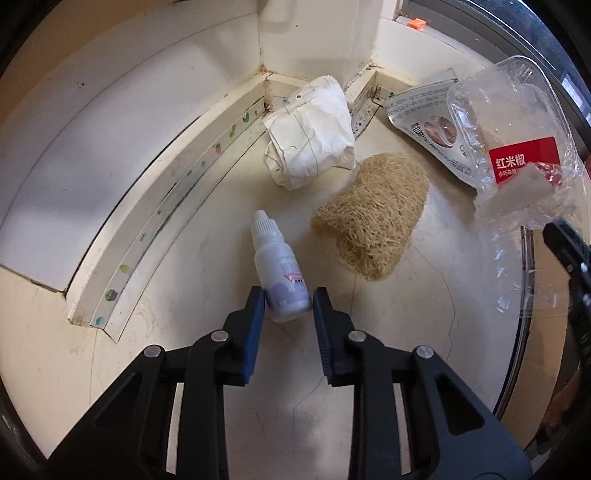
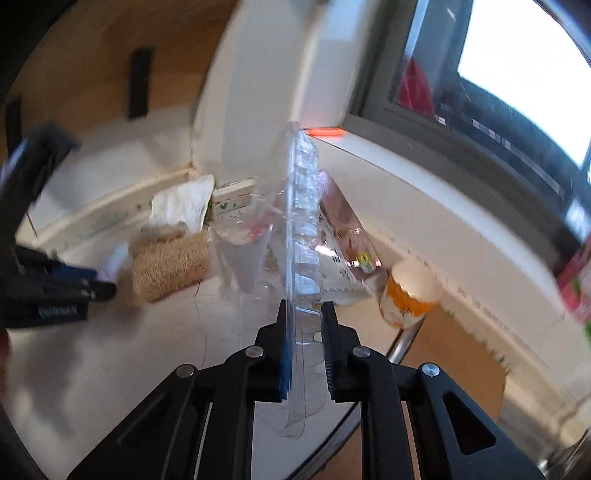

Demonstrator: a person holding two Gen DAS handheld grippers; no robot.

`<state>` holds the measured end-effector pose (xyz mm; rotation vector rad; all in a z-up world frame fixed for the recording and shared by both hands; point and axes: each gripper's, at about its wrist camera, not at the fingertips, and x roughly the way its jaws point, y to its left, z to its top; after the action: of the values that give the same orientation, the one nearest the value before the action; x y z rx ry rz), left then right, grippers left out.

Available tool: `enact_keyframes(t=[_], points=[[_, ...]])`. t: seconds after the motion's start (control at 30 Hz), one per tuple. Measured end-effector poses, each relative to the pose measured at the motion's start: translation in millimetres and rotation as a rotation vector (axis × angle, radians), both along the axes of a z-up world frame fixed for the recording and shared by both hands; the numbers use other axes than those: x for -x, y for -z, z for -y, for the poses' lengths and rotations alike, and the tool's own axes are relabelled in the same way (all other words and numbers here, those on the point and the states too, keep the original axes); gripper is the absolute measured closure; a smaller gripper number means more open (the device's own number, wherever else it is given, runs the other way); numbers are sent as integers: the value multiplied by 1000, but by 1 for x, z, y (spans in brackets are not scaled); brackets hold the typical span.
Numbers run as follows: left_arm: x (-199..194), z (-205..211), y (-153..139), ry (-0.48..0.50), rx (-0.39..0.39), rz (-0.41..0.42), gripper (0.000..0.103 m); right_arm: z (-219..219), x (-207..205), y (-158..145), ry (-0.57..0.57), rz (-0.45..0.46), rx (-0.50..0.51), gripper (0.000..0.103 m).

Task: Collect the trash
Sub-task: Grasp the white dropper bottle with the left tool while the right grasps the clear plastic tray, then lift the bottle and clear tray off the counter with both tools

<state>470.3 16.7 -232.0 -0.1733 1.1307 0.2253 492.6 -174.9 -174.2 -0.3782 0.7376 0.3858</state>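
Bottle (image 1: 281, 273) on floor (image 1: 388, 332), clamped by left hand-held gripper (image 1: 289, 301) | clear tray (image 2: 301, 236) lifted, pinched by right hand-held gripper (image 2: 303, 314) | loofah (image 1: 373, 218), paper (image 1: 310, 136), pouch (image 1: 424, 122) lying beside wall corner

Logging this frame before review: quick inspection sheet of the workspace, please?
Surface: cream floor, hairline cracks, stained corner.
Job's things: dropper bottle lying down; clear plastic clamshell lifted; crumpled paper; loofah; printed pouch; orange-and-white cup.
Clutter: orange clip on ledge.
Grippers: left gripper pads on bottle; right gripper shut on clamshell.
Cables: nothing seen.
Surroundings: skirting, window.
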Motion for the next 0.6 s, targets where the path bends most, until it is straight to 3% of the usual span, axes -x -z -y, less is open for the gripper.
enact_keyframes(t=[0.23,0.6], points=[[32,13,-21,72,31,53,81,33,7,-18,67,-130,-164,89],[131,21,-73,193,103,120,81,56,99,-47,117,-218,-282,89]])
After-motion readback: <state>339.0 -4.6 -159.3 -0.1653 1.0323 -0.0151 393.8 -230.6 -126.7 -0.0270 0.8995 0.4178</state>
